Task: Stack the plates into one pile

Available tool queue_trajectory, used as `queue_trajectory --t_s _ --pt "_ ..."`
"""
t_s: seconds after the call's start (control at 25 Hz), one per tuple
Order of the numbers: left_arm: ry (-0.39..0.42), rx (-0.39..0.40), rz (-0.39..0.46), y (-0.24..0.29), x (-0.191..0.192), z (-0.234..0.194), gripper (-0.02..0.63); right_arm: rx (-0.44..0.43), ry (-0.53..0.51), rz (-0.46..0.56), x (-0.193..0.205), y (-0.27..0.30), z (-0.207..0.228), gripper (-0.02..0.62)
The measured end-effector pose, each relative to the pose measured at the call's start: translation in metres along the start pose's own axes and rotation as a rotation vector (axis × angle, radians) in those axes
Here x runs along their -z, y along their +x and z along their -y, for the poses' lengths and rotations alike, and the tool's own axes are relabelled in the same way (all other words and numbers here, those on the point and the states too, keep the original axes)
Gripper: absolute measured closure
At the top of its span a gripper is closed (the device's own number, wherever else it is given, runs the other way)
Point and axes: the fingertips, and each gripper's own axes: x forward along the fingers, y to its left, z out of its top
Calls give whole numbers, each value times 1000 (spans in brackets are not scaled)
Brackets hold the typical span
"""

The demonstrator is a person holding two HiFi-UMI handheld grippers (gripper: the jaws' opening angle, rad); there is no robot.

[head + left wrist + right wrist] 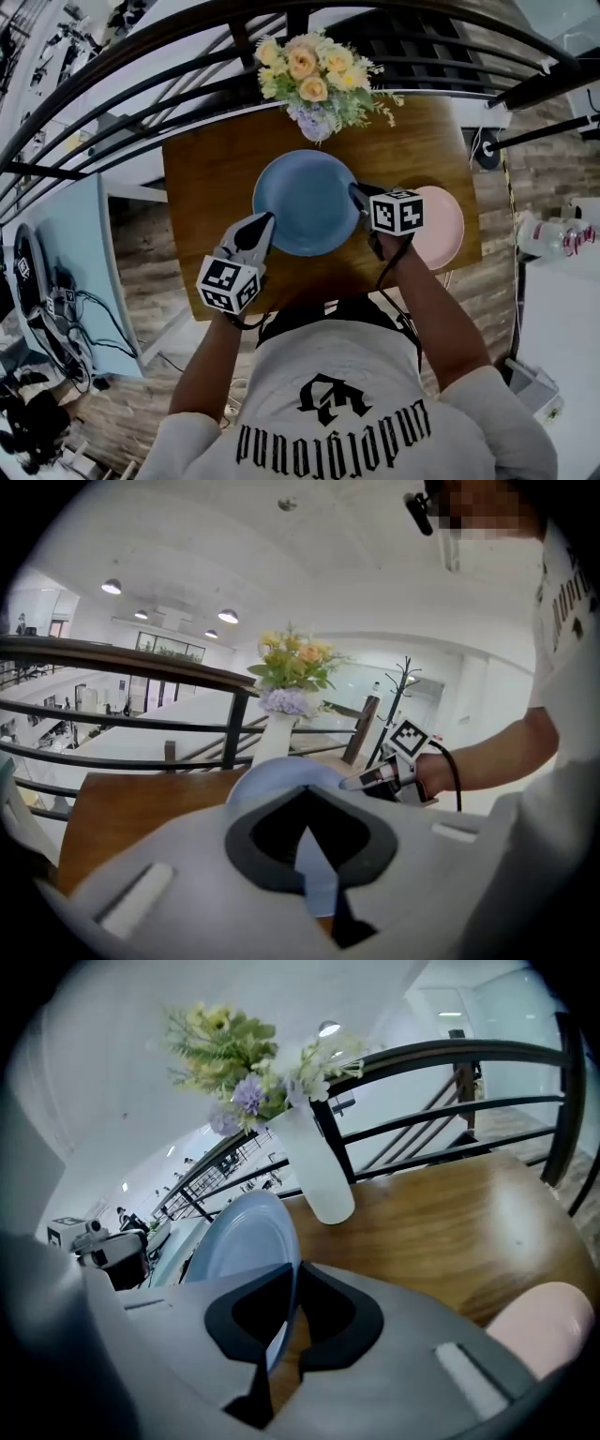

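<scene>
Now, blue plate (305, 202) between both jaws.

Head view: we look steeply down over the brown wooden table (206, 169).
Gripper views: close along the jaws; all three share the round blue plate (305, 202).

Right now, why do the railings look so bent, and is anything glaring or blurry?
Head view: the wide lens bows the railing into arcs, with even light. Left gripper view: ceiling lamps glare white and the corners go dark. Right gripper view: tilted, and the pink plate near the edge looks soft.
</scene>
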Motion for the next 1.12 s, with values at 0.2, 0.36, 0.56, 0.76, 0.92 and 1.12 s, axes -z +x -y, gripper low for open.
queue_trajectory --t_s 0.2,0.36,0.56,0.76,0.92,1.12 --pt "28 49 -8 24 -9 45 560 41 54 46 7 -54 45 575" --pt "58 103 -15 54 -21 87 560 82 100 89 12 -103 85 575" --pt "100 171 -23 95 -36 146 560 128 155 141 20 -161 135 575" --pt "141 232 -32 138 -46 207 560 166 210 185 31 -215 189 575" --pt "159 263 -40 163 -47 253 560 169 246 205 45 -251 222 575" --pt "160 280 -36 189 -51 301 560 172 285 223 65 -292 261 574"
